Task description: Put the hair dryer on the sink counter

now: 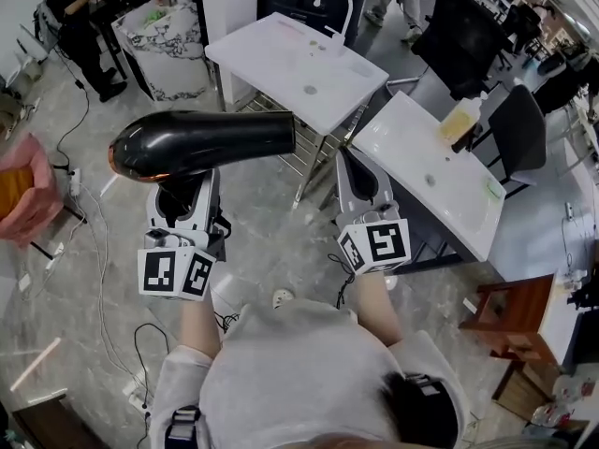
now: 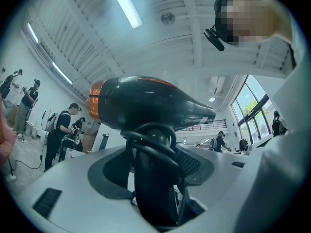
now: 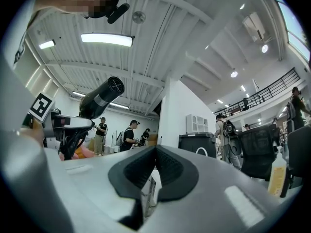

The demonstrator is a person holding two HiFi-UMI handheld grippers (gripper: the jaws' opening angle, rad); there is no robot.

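A black hair dryer (image 1: 201,143) with an orange rear ring is held level in the air, its nozzle pointing right. My left gripper (image 1: 184,193) is shut on its handle from below. In the left gripper view the handle (image 2: 153,178), with the cord coiled round it, fills the gap between the jaws, and the hair dryer's body (image 2: 146,106) lies across above them. My right gripper (image 1: 361,164) is shut with nothing in it; its pads (image 3: 167,171) meet. Ahead stands a white sink counter (image 1: 281,59) with a curved faucet (image 1: 337,7). The right gripper view shows the hair dryer (image 3: 102,98) at its left.
A second white sink counter (image 1: 426,204) stands at the right with a yellowish soap bottle (image 1: 460,120) on it. Black chairs (image 1: 468,31), a marble-patterned cabinet (image 1: 168,40), a wooden stool (image 1: 510,311) and floor cables (image 1: 84,251) surround me. People work at the back left.
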